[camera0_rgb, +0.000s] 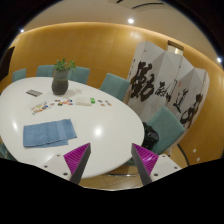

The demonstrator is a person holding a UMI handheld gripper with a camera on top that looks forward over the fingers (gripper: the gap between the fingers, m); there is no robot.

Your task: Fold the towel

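From the gripper view, the gripper point(111, 160) hangs above the near edge of a round white table point(100, 125), its two fingers spread apart with nothing between them, the pink pads point(76, 156) facing inward. The towel point(49, 132), blue and lying flat, rests on the table just beyond and left of the left finger. Farther back stand a potted plant point(62, 75) and a few small items point(85, 101). Teal chairs point(113, 85) ring the table. A white folding screen point(170, 88) with black writing stands at the right before an orange-tan wall point(100, 45).
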